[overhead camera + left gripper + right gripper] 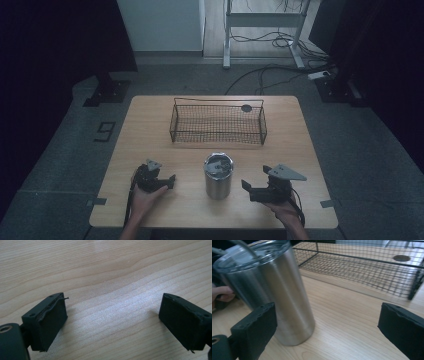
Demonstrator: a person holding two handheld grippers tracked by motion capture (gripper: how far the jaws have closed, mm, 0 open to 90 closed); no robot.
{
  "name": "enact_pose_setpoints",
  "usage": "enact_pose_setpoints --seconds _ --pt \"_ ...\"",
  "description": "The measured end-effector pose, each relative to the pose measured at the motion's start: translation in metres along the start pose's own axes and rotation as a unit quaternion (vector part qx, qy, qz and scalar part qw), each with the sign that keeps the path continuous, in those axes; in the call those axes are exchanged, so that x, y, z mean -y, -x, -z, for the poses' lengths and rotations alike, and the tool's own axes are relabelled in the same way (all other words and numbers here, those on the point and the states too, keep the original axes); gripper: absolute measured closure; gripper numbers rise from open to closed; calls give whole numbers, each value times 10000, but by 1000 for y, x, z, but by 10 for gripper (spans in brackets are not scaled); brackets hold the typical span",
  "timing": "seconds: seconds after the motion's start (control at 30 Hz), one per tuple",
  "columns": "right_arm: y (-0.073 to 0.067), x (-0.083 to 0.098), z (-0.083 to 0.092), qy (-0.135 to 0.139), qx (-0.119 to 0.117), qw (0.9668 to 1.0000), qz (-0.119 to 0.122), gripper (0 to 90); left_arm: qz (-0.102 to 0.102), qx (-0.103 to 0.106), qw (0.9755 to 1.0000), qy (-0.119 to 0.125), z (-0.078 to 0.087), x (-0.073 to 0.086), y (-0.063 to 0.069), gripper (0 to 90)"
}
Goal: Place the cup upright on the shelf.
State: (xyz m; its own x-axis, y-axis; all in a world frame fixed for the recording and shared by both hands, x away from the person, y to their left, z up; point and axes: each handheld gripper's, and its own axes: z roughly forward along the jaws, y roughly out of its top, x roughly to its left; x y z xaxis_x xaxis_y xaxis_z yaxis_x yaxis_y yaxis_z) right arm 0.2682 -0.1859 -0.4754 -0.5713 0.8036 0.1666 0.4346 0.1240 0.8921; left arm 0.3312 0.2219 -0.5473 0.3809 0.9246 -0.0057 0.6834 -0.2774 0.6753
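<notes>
Standing upright in front of the black wire mesh basket [218, 125], the lidded brushed-steel cylindrical tumbler [218, 176] looks rigid, slick, probably hefty; squeezing its mid-wall seems best. Left gripper [169, 182] and right gripper [248, 189] flank it, both spread, empty.

Brushed-steel tumbler [277, 297] – matt wooden table [352, 322].

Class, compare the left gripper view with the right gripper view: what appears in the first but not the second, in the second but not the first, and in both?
Left gripper view alone: the left gripper, its jaws wide apart over bare wood with nothing between them.

Right gripper view alone: the right gripper, also open; a steel tumbler with a clear lid standing upright, a black wire basket behind it, and part of a hand at the left edge.

Both: the light wooden table, seen past two black jaws.
</notes>
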Motion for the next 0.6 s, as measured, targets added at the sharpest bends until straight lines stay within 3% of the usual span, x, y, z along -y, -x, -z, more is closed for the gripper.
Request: enact_pose_setpoints --seconds 0.27,0.6 --pt "-17 -2 -10 -34 -341 9993 151 0 1 -1 10000 2 0 0 0 78" --pt "-35 -9 -21 76 -520 9982 288 0 6 -3 10000 4 0 0 0 79"
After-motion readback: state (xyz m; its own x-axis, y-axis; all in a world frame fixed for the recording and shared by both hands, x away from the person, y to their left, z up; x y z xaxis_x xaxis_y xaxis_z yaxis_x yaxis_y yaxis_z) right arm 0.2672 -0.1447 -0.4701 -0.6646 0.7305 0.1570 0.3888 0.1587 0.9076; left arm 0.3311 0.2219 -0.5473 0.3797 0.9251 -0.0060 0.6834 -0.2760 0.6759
